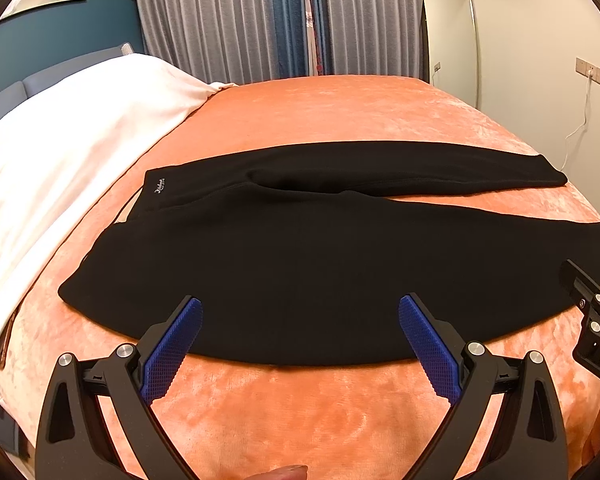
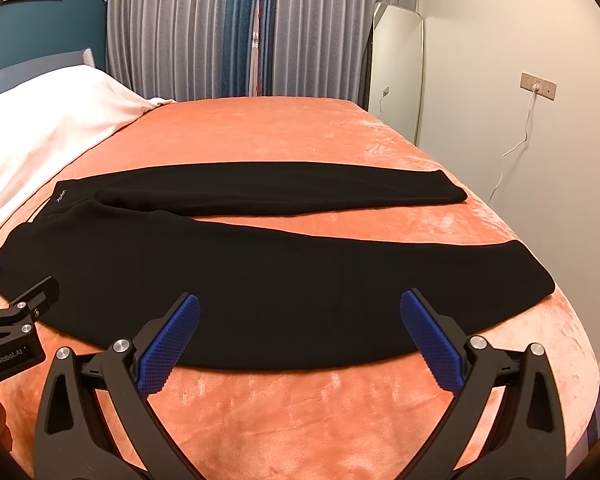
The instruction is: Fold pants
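Hovering agape, left gripper (image 1: 300, 320) and right gripper (image 2: 300, 318) nearing pants (image 1: 300, 264) near edge; risking slippage, bunching.

I'm looking at the black knit pants (image 1: 300, 272) (image 2: 260, 280) spread flat and unfolded on the orange plush bed cover (image 1: 320, 112) (image 2: 260, 132). Waistband sits to the left, a small white logo (image 1: 158, 191) (image 2: 61, 196) near its far corner. Both legs run off to the right, splayed apart in a narrow V, orange showing between them. The near leg fills my foreground; the far leg lies slimmer behind it.
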Demonstrator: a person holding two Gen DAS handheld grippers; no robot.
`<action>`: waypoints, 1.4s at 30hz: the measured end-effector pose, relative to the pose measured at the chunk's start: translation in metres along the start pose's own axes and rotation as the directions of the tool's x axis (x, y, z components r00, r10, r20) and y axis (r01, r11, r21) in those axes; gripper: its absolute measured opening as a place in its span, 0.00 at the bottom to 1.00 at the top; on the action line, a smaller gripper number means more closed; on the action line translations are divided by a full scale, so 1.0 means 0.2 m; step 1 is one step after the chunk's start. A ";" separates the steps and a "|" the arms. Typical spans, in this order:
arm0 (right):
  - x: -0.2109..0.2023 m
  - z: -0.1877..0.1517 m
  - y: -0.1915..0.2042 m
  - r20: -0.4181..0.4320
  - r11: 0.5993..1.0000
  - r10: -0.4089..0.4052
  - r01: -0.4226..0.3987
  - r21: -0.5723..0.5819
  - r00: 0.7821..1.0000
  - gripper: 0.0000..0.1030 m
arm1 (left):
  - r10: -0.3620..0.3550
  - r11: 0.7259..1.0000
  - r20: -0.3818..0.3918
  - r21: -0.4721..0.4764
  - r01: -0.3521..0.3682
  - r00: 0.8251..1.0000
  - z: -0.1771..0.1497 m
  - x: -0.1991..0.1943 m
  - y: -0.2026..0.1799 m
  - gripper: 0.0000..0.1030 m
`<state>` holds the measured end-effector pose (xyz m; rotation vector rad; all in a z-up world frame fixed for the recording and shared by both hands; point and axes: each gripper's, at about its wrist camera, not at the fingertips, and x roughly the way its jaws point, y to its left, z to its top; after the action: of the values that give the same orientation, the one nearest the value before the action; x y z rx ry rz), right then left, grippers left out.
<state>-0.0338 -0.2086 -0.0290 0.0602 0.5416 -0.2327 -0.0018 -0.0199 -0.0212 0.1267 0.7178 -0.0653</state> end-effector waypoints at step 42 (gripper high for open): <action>0.01 -0.01 0.01 -0.002 1.000 0.006 -0.006 -0.004 1.000 0.96 | -0.001 1.000 -0.005 0.005 0.001 1.000 0.01 0.01 0.01 0.94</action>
<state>-0.0329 -0.2068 -0.0312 0.0582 0.5437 -0.2258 0.0008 -0.0174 -0.0210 0.1316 0.7232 -0.0678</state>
